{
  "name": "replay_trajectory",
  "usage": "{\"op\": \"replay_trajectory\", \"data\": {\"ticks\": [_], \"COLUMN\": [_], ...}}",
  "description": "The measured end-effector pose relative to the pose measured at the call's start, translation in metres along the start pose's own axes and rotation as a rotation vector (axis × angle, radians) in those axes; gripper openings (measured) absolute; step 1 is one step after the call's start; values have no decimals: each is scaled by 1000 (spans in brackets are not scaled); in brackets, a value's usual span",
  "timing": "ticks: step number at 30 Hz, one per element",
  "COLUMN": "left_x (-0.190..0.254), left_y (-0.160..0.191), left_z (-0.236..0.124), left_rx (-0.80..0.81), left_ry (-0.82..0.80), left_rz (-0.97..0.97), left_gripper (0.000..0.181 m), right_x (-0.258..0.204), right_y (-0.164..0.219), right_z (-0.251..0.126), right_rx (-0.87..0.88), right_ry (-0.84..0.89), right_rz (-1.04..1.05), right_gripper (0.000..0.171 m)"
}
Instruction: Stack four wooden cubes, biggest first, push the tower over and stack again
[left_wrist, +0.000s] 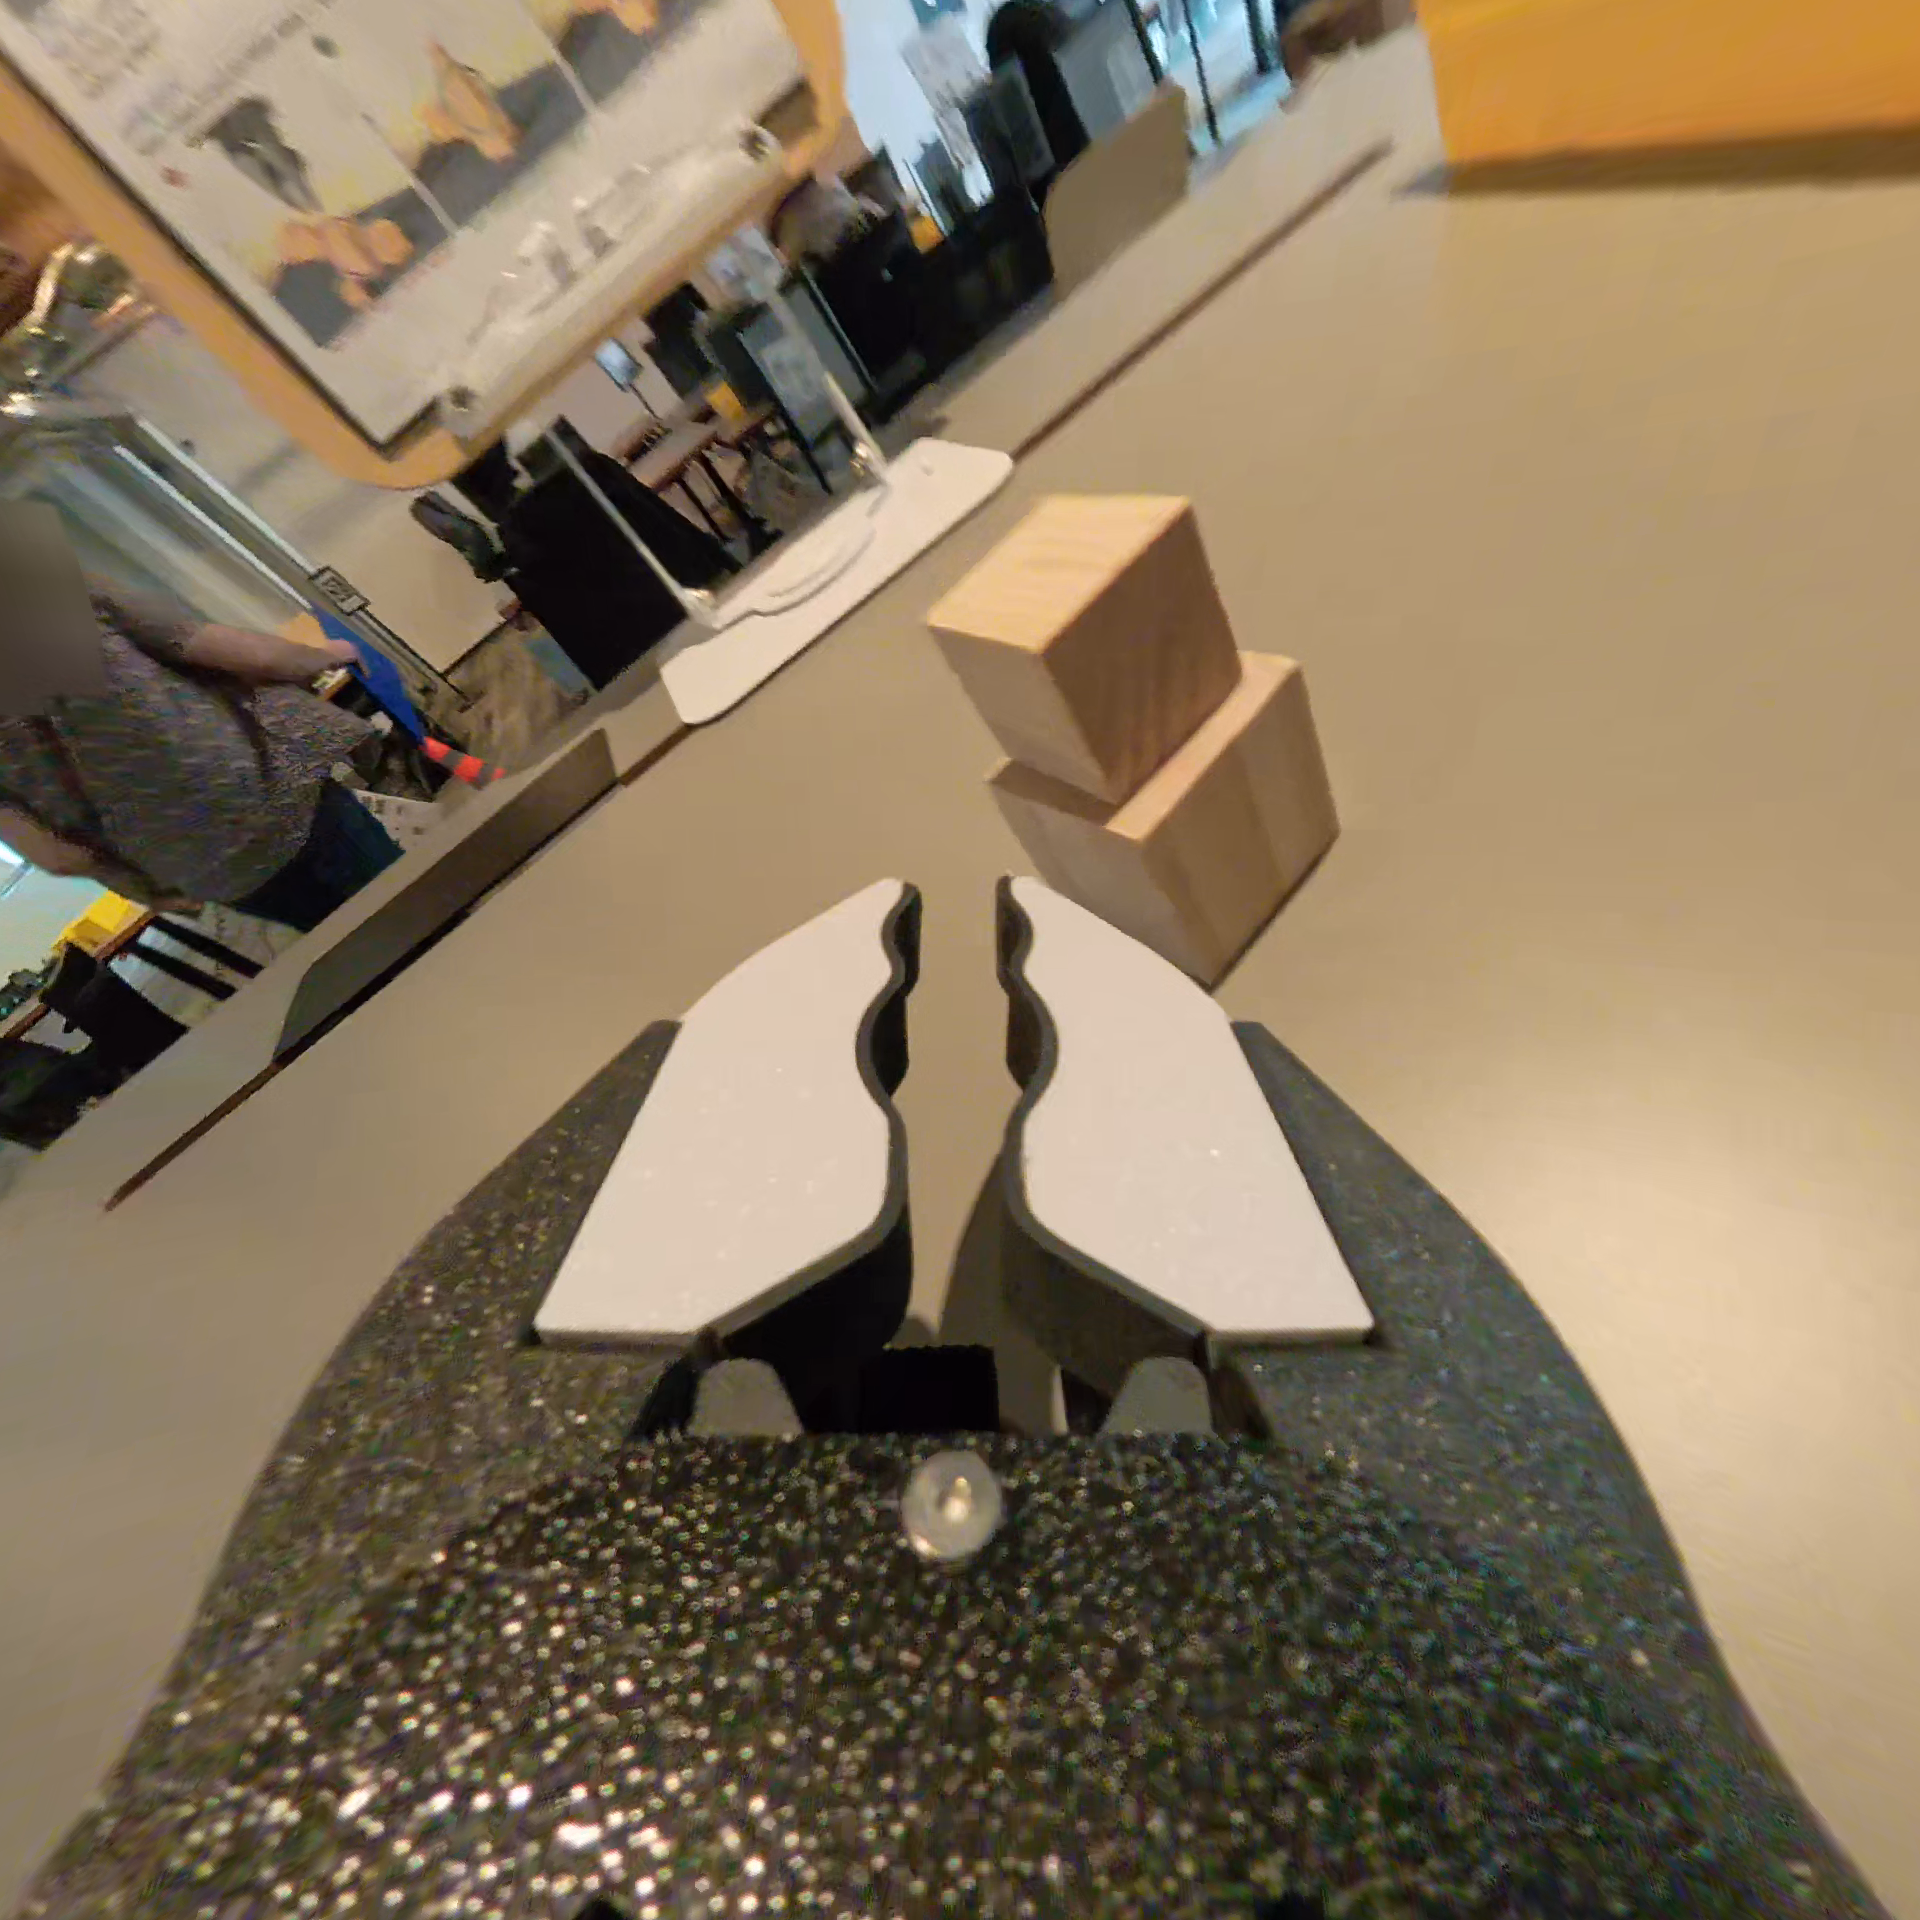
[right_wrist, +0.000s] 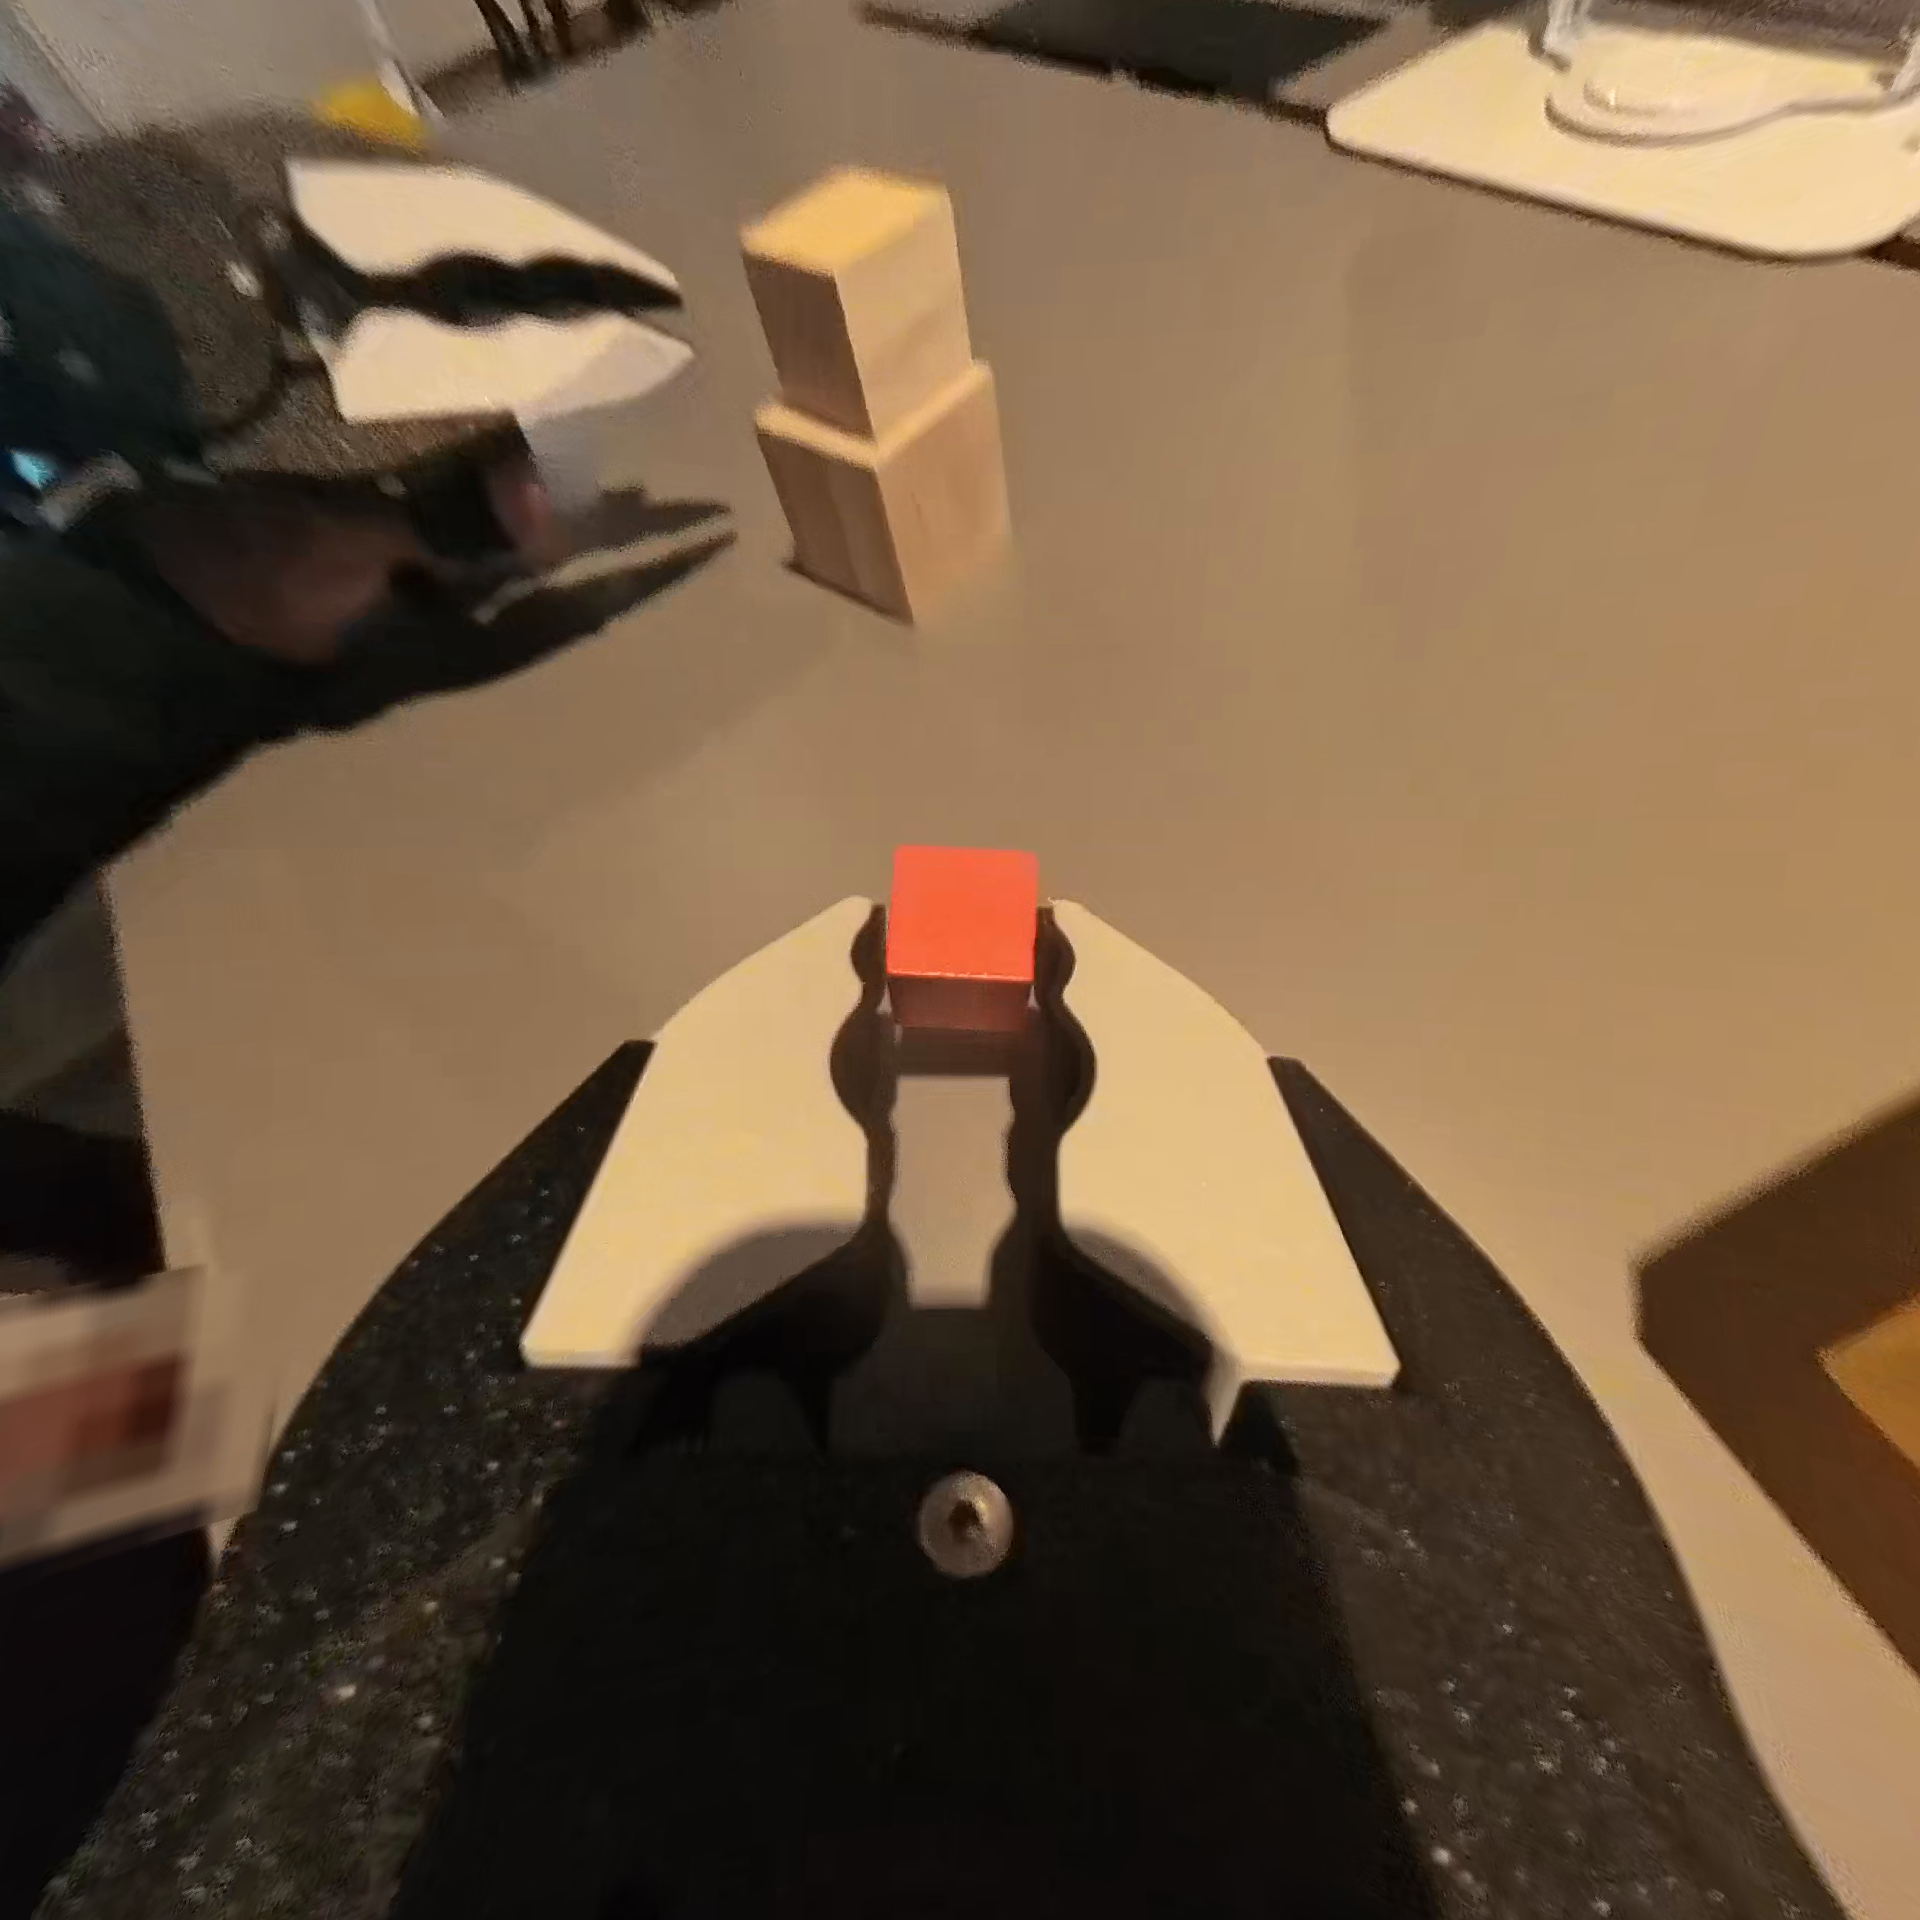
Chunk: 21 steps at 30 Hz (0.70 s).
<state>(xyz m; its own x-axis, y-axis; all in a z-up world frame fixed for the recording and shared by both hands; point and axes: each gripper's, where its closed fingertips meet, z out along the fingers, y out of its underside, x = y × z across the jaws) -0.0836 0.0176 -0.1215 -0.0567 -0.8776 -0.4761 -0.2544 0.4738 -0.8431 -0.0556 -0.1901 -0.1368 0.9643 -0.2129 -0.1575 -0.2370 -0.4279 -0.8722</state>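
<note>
Two plain wooden cubes stand stacked on the grey-beige table (left_wrist: 1507, 623). The smaller cube (left_wrist: 1091, 634) sits turned on the bigger cube (left_wrist: 1216, 821). My left gripper (left_wrist: 956, 894) is just short of the stack and to its left, nearly shut with a narrow gap, and holds nothing. My right gripper (right_wrist: 961, 914) is shut on a small orange-red cube (right_wrist: 961, 925) and holds it above the table. From there the stack (smaller cube (right_wrist: 862, 301), bigger cube (right_wrist: 894, 488)) stands farther ahead. The left gripper (right_wrist: 675, 322) shows to the left of the stack.
A white mat (left_wrist: 831, 582) with a clear stand lies behind the stack; it also shows at the back right (right_wrist: 1621, 156). A person (left_wrist: 177, 727) stands past the table's left edge. An orange block (left_wrist: 1662, 73) is far right. A dark wooden edge (right_wrist: 1787, 1382) is at my right. One gripper's finger ends stand about 20 cm off the other's. It is some 30 cm from my right tips to the orange block (left_wrist: 1662, 73).
</note>
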Motion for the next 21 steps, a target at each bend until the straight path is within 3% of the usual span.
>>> {"op": "replay_trajectory", "data": {"ticks": [4,10,14,21], "left_x": [-12,-14,-26,-46], "left_y": [-5,-3,4,12], "left_z": [-7,-10,-14,-17], "left_rx": [66,121,154,191], "left_ry": [-13,58,82,97], "left_rz": [-79,-20,20,21], "left_gripper": [13,13,12,10], "right_x": [-23,-60,-51,-44], "right_y": [-40,-111,-151,-151], "right_z": [21,48,69,99], "right_rx": [54,99,88,12], "right_ry": [-84,-382,-507,-639], "right_rz": [-101,-450,-508,-514], "right_gripper": [27,27,27,27]}}
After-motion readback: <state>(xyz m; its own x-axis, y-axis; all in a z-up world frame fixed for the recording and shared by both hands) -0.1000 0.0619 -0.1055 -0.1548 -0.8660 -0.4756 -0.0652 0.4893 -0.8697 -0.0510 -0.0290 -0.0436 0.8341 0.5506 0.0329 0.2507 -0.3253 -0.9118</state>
